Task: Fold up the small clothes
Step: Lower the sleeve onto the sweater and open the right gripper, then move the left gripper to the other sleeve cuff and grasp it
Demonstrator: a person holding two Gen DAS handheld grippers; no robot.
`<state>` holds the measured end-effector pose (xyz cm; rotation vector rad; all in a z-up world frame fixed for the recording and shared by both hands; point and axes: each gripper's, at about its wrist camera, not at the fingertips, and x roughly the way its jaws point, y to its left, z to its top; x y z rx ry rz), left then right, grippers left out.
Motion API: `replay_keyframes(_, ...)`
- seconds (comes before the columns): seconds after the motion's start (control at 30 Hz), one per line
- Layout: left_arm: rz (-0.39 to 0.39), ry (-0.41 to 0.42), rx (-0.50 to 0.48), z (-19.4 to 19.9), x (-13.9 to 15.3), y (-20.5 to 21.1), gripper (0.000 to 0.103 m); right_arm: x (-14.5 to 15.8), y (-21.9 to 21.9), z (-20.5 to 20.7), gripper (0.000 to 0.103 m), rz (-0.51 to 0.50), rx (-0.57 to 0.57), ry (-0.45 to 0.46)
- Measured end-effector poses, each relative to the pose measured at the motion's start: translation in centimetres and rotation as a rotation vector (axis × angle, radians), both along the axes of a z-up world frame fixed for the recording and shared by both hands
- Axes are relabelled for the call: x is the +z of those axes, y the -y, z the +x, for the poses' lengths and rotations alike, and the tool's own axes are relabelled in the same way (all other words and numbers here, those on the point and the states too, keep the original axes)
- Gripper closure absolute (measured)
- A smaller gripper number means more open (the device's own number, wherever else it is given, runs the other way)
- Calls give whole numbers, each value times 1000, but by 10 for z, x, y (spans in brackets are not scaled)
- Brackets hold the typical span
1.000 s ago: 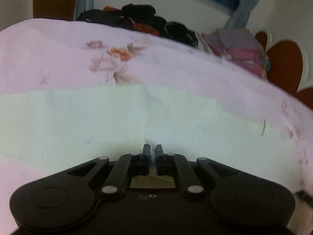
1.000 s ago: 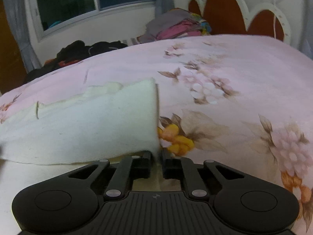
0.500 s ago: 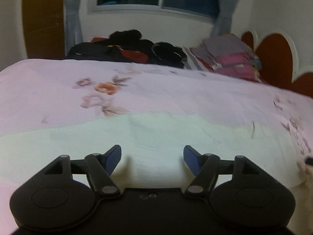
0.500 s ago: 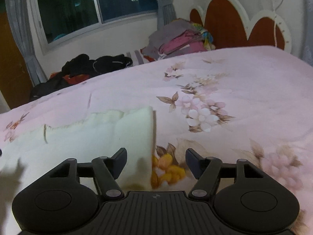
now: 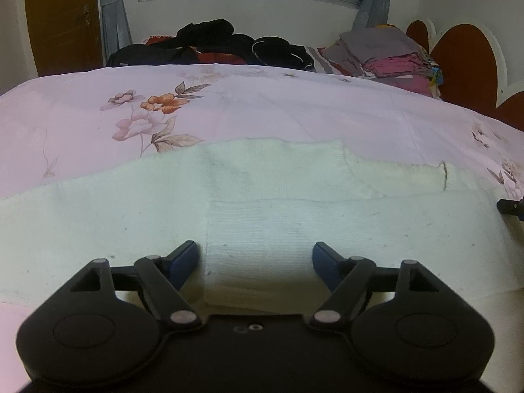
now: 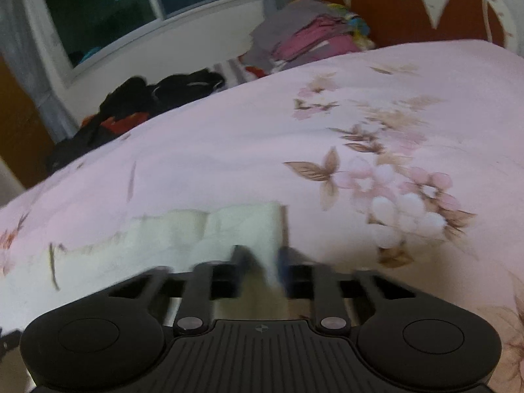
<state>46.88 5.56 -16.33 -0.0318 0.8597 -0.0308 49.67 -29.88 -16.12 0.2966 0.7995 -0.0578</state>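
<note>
The cream knit garment (image 5: 294,216) lies flat near the bed's (image 5: 294,111) front edge, one panel already folded over its middle; further folds look undone. The left gripper (image 5: 255,258) is opening, its jaws wide of that panel. The right gripper (image 6: 262,258) is closing on the garment's right edge, cloth between its blurred jaws.
</note>
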Motion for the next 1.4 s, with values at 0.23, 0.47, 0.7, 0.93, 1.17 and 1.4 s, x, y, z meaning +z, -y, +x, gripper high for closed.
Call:
replay_keyframes(0.23,11,-3,-7,2,0,1,23,3,-8,-3,94,-181,-9,8)
replay_keyframes(0.47,9,-21,10,-4,5,1,23,26,-51,-33,94,-178,119,80)
replay_keyframes(0.7,29,-44,15,-4,5,1,22,1,-84,-43,92,-231,188,35)
replay_keyframes(0.93,26,-57,31,-7,10,2,22,14,-105,-50,46,-221,214,48)
replay_keyframes(1.17,18,-46,33,-16,25,-5,21,16,-120,-52,46,-211,215,28)
replay_keyframes(1.4,10,-30,51,-30,40,-21,16,12,-154,-52,46,-210,273,13)
